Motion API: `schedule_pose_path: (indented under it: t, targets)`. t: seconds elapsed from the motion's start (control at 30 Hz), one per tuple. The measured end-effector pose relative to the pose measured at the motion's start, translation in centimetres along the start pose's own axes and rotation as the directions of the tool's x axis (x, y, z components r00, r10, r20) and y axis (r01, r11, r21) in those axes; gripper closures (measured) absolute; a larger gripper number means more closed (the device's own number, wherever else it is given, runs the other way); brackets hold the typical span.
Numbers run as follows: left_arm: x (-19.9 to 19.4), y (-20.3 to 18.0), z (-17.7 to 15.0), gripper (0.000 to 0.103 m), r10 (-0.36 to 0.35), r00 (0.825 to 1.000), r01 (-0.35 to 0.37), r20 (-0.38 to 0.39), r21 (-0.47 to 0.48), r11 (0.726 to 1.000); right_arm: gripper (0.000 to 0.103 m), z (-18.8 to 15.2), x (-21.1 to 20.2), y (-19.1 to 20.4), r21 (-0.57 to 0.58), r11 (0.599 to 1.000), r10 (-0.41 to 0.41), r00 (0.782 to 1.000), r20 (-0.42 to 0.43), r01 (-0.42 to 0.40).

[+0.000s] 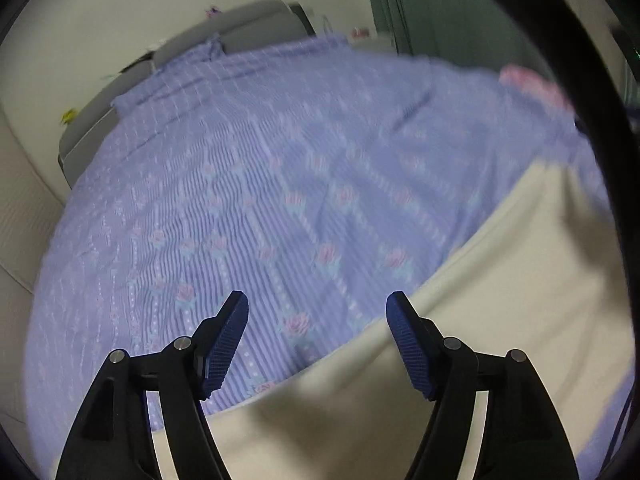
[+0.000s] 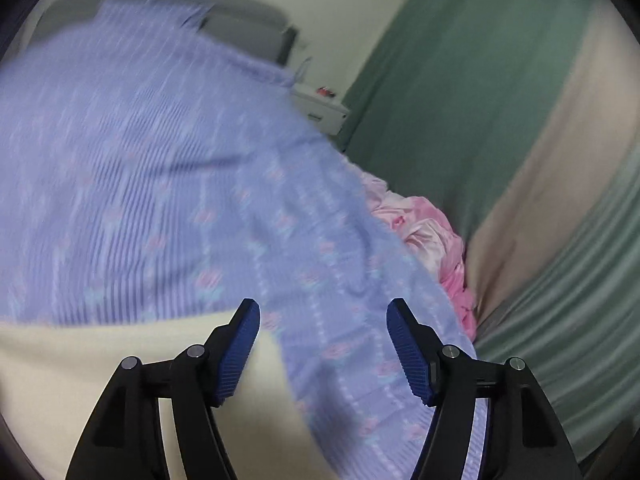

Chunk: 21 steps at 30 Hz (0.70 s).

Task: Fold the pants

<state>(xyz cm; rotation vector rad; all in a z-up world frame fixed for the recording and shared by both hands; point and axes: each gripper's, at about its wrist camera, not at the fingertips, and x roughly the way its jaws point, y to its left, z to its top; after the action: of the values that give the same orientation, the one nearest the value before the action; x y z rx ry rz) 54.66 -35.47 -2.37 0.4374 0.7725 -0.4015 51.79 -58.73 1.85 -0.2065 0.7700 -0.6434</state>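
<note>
Both the left gripper [image 1: 316, 308] and right gripper [image 2: 323, 314] stand wide, empty, above cream pants [image 1: 460, 360]. Only the right view shows a pink cloth [image 2: 424, 232] at centre right.

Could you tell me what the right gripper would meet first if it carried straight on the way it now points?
Most likely the purple floral pants, which lie between the open right gripper fingers' line; depth is blurred.

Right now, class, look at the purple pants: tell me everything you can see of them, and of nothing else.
The purple pants are thin, ribbed-looking cloth, lilac with pale stripes and rows of small pink flowers. They lie spread out, lightly creased, over a cream surface, reaching back to a grey object. A pink cloth lies against one edge. Both grippers hang open above them, gripping nothing. Motion blur hides the finer detail.
</note>
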Motion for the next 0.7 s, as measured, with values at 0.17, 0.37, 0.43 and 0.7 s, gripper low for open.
schedule_pose_path:
  t: [0.17,0.37,0.43,0.7]
  targets:
    - [-7.6,-0.2,-1.6,0.026,-0.051,0.989,0.054,0.136,-0.020,0.998,0.037,-2.9,-7.6,-5.0,0.031,0.996,0.085,0.990,0.109,-0.089]
    - [-16.9,-0.8,-7.3,0.019,-0.067,0.971,0.073,0.230,-0.018,0.997,0.037,-9.4,-17.5,-6.0,0.014,0.962,0.266,0.942,0.205,-0.274]
    - [-19.4,-0.5,-9.9,0.019,-0.075,0.967,0.086,0.245,-0.033,0.996,0.037,-11.5,-20.5,-5.3,0.003,0.943,0.325,0.920,0.218,-0.333]
    - [-26.3,2.7,-19.8,0.016,0.014,0.963,0.010,0.268,-0.090,0.996,0.037,-18.3,-30.6,1.2,-0.115,0.853,0.519,0.805,0.287,-0.509]
